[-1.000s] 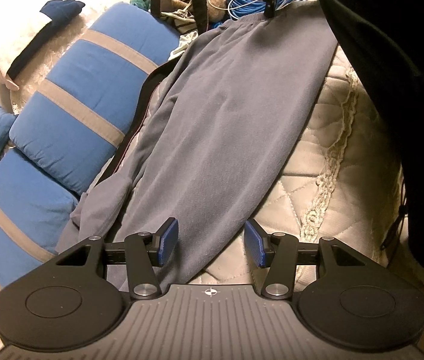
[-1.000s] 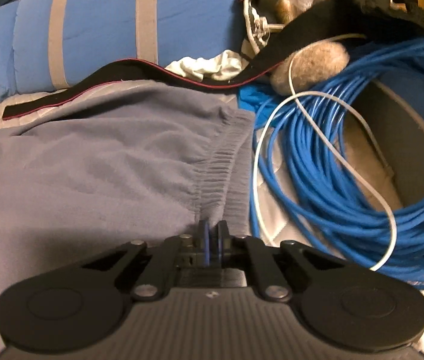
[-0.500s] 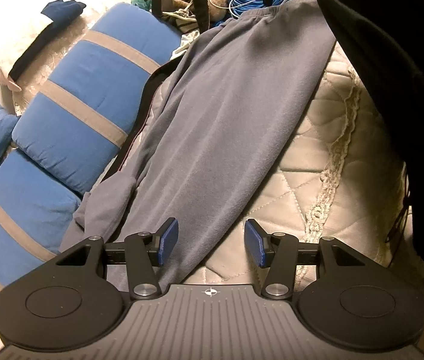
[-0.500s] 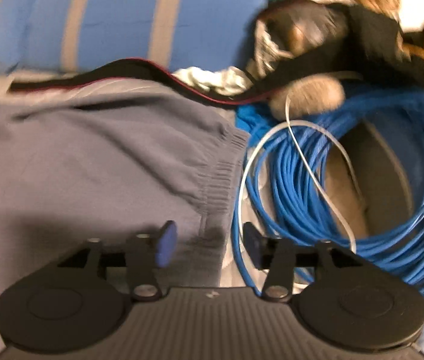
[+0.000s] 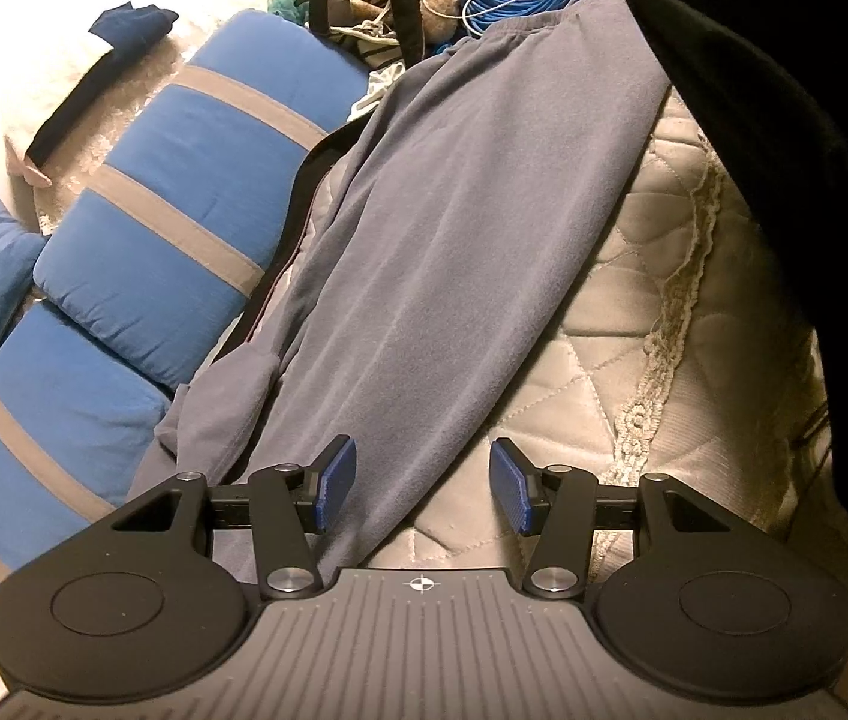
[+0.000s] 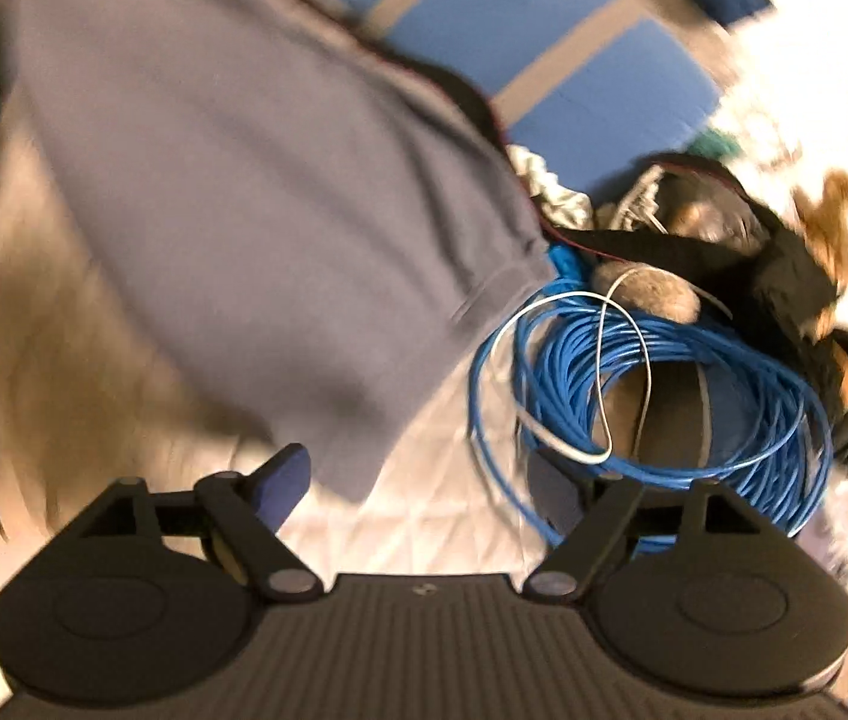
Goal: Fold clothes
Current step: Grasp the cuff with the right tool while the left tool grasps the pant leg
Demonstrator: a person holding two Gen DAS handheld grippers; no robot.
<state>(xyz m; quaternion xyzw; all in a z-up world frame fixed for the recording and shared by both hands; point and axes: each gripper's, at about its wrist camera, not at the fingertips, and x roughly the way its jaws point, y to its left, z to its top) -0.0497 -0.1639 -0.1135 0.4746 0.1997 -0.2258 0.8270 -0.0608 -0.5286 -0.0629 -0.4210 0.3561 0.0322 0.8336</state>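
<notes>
The grey fleece trousers (image 5: 460,228) lie stretched along the quilted mattress (image 5: 616,336), folded lengthwise so one leg rests on the other, with the elasticated waistband (image 5: 520,30) at the far end and the leg cuffs near my left gripper (image 5: 421,483). From the trousers outward: along one long edge a black strap with a red rim (image 5: 298,192) runs beside them, and beyond that sit the blue cushions with grey stripes (image 5: 184,180). Along the other long edge the mattress is bare up to its lace trim (image 5: 670,324), past which a black garment (image 5: 784,150) fills the frame. Just beyond the waistband lies a coil of blue cable (image 6: 664,384) with a white cord (image 6: 610,360) looped over it, and a brown furry lump (image 6: 658,294) touches the coil's far side.

My left gripper hovers over the lower leg of the trousers with its jaws standing part open; the fabric edge passes below the gap and the blue pads (image 5: 337,474) press on nothing.

My right gripper (image 6: 418,486) is near the waistband corner, over bare mattress between the trousers and the cable coil. Its jaws are opening and nothing sits between them. The right wrist view is smeared, so I can only say the waistband corner (image 6: 502,282) looks to lie flat on the mattress, clear of my fingers.
</notes>
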